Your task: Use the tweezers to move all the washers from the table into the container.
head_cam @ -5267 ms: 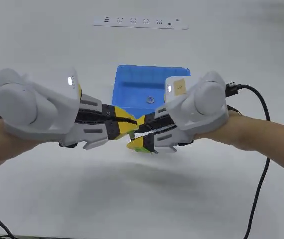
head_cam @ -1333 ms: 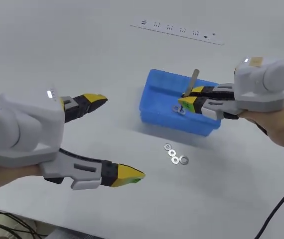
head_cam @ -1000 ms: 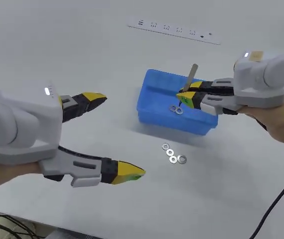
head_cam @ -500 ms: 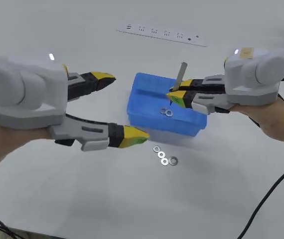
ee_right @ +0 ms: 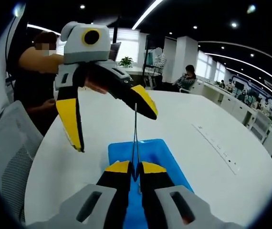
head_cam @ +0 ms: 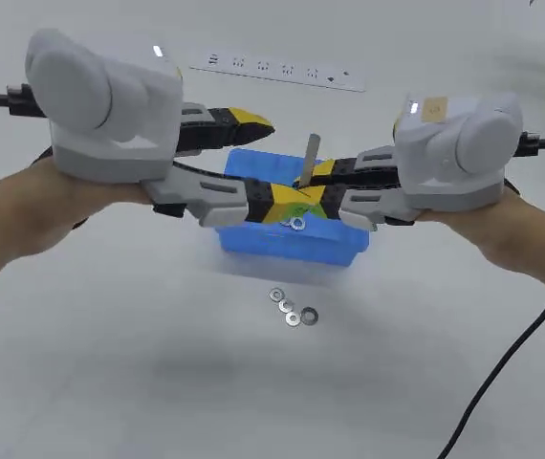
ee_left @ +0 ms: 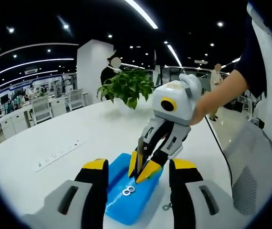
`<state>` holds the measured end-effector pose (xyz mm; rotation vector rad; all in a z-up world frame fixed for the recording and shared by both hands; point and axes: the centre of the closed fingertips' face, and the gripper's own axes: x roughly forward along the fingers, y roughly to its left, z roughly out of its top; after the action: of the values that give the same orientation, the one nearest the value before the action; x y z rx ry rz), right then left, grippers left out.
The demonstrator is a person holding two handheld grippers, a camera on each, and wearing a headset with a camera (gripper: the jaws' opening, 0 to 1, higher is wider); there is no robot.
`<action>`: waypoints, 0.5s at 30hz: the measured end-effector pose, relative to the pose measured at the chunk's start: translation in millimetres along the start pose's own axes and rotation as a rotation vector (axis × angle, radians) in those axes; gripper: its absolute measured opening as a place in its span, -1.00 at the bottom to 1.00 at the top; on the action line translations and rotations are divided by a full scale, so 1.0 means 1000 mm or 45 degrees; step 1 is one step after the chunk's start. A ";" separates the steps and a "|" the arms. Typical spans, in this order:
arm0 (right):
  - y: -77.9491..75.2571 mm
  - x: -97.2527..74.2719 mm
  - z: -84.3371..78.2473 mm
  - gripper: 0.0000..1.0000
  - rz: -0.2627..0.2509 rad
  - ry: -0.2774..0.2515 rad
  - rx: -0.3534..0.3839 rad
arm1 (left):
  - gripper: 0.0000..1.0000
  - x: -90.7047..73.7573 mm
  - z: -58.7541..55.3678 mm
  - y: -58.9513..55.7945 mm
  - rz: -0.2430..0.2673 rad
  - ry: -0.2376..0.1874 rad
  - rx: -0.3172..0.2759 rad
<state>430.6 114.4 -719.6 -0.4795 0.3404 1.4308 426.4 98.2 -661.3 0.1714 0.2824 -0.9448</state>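
Over the container (head_cam: 335,251), tweezers (head_cam: 309,153) clamped in the right gripper (head_cam: 301,198) are judged mid-drop, tip spread untellable; three washers (head_cam: 293,312) at 6 o'clock must be pinched next.

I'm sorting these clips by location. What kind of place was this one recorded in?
Probably an open-plan office: rows of desks and chairs, long ceiling strip lights, and a potted plant beyond the white table.
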 end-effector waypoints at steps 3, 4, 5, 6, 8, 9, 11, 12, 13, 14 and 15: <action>0.003 0.001 0.003 -0.84 0.009 0.000 -0.023 | -0.07 0.004 0.006 0.000 -0.027 -0.022 0.026; 0.003 0.001 0.003 -0.84 0.011 0.000 -0.029 | -0.12 0.005 0.008 0.000 -0.033 -0.030 0.028; 0.004 0.001 0.004 -0.84 0.012 -0.001 -0.035 | -0.17 0.005 0.009 -0.001 -0.048 -0.034 0.030; 0.004 0.001 0.005 -0.84 0.014 -0.002 -0.038 | -0.23 0.006 0.010 -0.002 -0.056 -0.030 0.035; 0.006 0.002 0.006 -0.84 0.020 -0.002 -0.047 | -0.38 0.005 0.010 -0.004 -0.079 -0.021 0.054; 0.006 0.002 0.006 -0.84 0.023 -0.002 -0.050 | -0.44 0.005 0.012 -0.004 -0.087 -0.025 0.057; 0.008 0.002 0.006 -0.84 0.033 0.001 -0.061 | -0.49 0.003 0.015 -0.007 -0.116 -0.039 0.058; 0.009 0.002 0.006 -0.84 0.037 0.004 -0.067 | -0.50 0.003 0.016 -0.009 -0.131 -0.045 0.066; 0.010 0.002 0.006 -0.84 0.040 0.006 -0.071 | -0.52 0.002 0.017 -0.010 -0.147 -0.045 0.074; 0.011 0.002 0.006 -0.84 0.045 0.008 -0.074 | -0.58 0.002 0.016 -0.012 -0.161 -0.038 0.080; 0.011 0.002 0.005 -0.84 0.047 0.010 -0.075 | -0.63 0.001 0.015 -0.014 -0.184 -0.024 0.096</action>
<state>419.7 119.7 -717.1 -0.5291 0.3153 1.4780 418.4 85.2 -648.0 0.2133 0.2445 -1.1002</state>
